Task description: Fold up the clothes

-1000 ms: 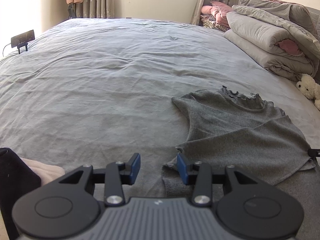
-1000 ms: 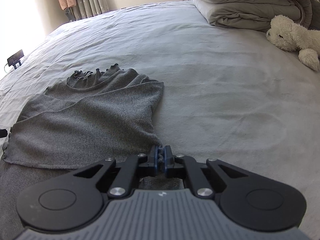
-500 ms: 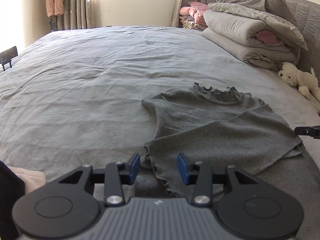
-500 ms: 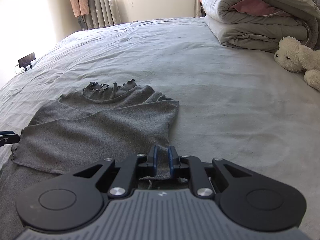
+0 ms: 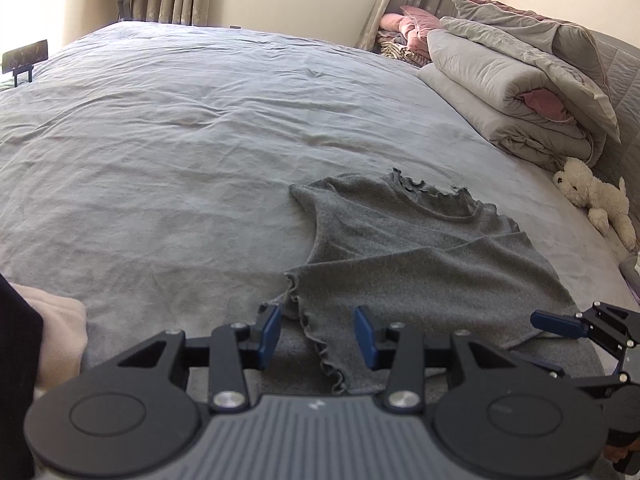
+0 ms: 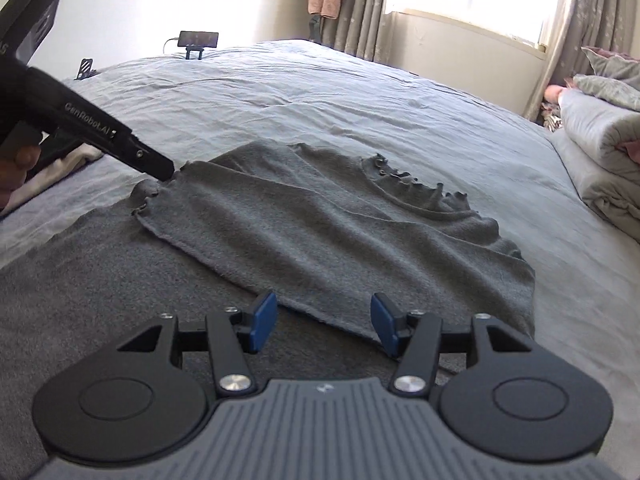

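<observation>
A grey knit top [image 5: 420, 264] with a ruffled neck lies on the bed, its lower part folded up over the chest. My left gripper [image 5: 318, 334] is open at the top's near left corner; the ruffled hem lies between the blue pads [image 5: 270, 336] without being pressed. In the right wrist view the left gripper [image 6: 160, 170] shows with its tip at that corner of the top [image 6: 340, 220]. My right gripper [image 6: 324, 326] has its jaws opening just short of the folded edge, with nothing pinched. It also shows at the lower right as my right gripper [image 5: 560, 330].
A darker grey cloth [image 6: 80, 280] lies under the top's near edge. Folded duvets [image 5: 520, 92] and a white plush toy [image 5: 592, 196] sit along the right side of the bed [image 5: 180, 140]. A pale pink cloth [image 5: 60, 332] lies at the near left. A phone on a stand [image 6: 199, 40] is at the far edge.
The right gripper let go of the top's edge, its jaws parted, and it swung and rolled so that it now looks across the top. The left gripper stayed at the hem corner.
</observation>
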`<state>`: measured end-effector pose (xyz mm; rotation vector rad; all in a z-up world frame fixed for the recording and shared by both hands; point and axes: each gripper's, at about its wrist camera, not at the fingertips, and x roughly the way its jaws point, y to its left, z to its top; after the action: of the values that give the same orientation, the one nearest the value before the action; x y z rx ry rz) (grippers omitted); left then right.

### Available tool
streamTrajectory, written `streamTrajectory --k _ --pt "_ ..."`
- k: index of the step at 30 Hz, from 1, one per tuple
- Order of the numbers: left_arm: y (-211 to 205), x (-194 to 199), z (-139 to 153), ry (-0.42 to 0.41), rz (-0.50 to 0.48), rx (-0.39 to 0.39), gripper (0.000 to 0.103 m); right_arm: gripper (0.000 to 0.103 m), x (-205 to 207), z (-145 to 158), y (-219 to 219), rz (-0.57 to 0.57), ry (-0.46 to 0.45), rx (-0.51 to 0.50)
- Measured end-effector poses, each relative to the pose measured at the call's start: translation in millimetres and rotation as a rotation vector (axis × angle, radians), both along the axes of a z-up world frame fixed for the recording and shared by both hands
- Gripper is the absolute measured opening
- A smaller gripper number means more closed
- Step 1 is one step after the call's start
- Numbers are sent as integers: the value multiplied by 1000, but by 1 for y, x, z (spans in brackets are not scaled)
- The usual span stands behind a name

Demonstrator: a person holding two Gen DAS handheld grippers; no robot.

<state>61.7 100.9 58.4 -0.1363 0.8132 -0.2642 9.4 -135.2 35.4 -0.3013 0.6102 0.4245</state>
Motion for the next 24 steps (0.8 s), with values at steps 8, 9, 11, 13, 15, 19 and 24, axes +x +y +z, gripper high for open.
streamTrajectory --k 8,9,11,13,15,19,24 --pt "-5 -1 -6 30 -15 -2 40 7 12 -10 13 -34 38 -32" --pt "-6 -2 -7 34 -17 -4 39 2 12 -8 12 -42 40 -16" --pt "-8 -2 -9 41 -20 -1 38 1 11 -3 12 -49 34 2" --pt "-9 -3 -8 38 -26 4 36 0 8 2 15 -44 32 14" --pt "-10 -4 -7 33 -30 0 36 0 4 4 19 -22 44 16" --pt "-9 -3 -7 31 -27 7 36 0 6 -10 22 -26 87 -34" --pt "-12 -5 -6 37 -46 -1 35 15 3 -2 14 -10 55 34"
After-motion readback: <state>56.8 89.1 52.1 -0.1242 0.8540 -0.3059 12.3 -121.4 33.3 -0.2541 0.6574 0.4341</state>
